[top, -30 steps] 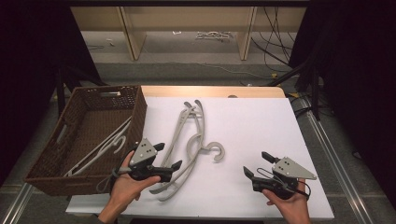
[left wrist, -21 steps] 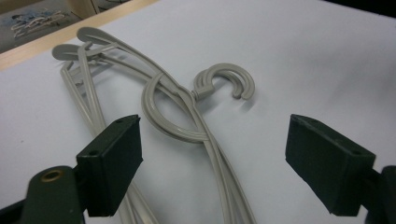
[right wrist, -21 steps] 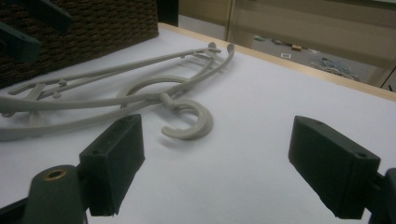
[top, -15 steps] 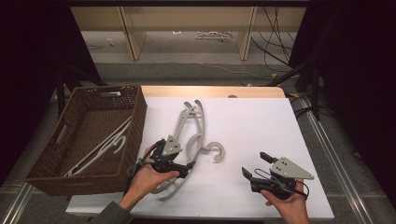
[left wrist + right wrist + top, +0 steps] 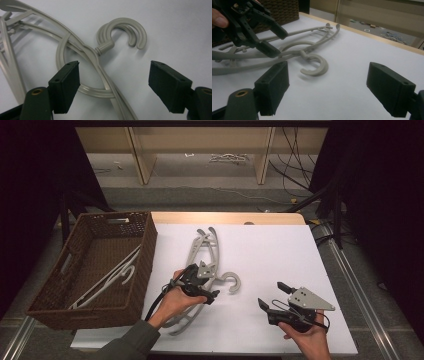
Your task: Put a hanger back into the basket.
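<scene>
Closing wide left gripper [image 5: 206,287] jaws around the grey hangers [image 5: 100,65] near the hooks [image 5: 125,32], needed both necks caught together, right gripper [image 5: 274,296] open and empty

1. left gripper [image 5: 209,287] angled down toward the tabletop, gripped from behind by the left hand [image 5: 172,302], jaws wide apart and just been closing a little.
2. right gripper [image 5: 274,296] held low in the right hand [image 5: 306,336], jaws spread wide.
</scene>
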`<act>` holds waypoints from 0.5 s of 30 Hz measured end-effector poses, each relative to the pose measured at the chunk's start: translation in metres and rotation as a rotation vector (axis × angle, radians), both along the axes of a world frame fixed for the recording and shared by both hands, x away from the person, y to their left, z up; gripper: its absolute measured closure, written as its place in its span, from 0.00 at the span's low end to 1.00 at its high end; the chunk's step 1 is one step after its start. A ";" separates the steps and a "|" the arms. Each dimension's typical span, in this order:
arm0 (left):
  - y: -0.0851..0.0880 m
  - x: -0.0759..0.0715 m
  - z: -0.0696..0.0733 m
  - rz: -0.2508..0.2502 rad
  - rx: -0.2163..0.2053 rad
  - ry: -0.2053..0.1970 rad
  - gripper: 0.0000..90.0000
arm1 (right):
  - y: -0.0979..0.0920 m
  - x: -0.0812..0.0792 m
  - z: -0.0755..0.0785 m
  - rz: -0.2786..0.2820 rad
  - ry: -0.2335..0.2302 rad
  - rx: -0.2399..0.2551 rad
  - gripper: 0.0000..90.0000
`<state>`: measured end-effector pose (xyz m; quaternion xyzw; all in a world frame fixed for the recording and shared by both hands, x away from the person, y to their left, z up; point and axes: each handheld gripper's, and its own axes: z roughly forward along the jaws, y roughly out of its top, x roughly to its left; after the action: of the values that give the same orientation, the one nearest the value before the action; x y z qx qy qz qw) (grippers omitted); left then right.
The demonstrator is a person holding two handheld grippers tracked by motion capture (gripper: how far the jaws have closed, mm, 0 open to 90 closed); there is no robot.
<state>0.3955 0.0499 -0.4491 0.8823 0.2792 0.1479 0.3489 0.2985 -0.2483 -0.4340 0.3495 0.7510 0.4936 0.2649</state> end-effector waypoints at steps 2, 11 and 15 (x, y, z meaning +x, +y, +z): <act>-0.002 0.003 -0.002 0.006 0.002 0.015 0.30 | 0.000 -0.001 0.002 0.003 0.015 -0.011 0.21; -0.008 0.016 -0.007 0.004 0.039 0.052 0.31 | 0.001 0.001 0.000 0.003 -0.016 -0.002 0.21; -0.015 0.021 -0.009 0.002 0.093 0.062 0.36 | 0.001 0.001 0.000 0.001 -0.014 -0.002 0.21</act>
<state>0.4165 0.0347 -0.4577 0.9015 0.2836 0.1334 0.2985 0.2994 -0.2476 -0.4338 0.3454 0.7499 0.4953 0.2703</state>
